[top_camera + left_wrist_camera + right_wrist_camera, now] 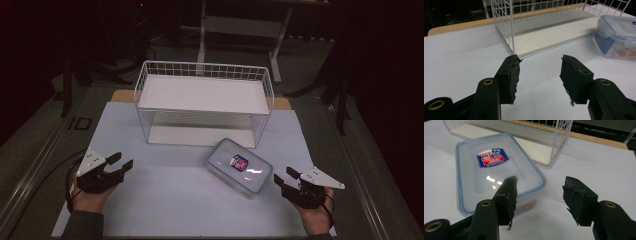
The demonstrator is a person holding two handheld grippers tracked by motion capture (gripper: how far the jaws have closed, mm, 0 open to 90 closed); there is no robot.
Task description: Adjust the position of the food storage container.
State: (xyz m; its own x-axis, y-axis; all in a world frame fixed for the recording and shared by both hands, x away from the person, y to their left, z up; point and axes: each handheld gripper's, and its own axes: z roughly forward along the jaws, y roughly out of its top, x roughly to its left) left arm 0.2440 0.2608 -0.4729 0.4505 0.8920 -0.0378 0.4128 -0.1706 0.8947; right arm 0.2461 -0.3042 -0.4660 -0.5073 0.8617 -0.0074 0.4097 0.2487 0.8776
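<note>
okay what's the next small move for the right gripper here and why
Probably ease the right gripper forward to the clear plastic food box with the blue-rimmed lid. Its jaws stand open with nothing between them, and the box lies just ahead on the white table sheet, in front of the white wire shelf rack.

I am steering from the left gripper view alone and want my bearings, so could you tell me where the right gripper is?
Observer: The right gripper is at the table's near right, beside the box, jaws apart with nothing between them.
Operator: Thank you. Does the box lid carry any marking?
Observer: Yes, a red and blue label sits on the lid.
Operator: And does the wire rack have more than the bottom shelf I see?
Observer: It does: the rack has a white upper shelf with a wire rim, and nothing lies on it.
</note>
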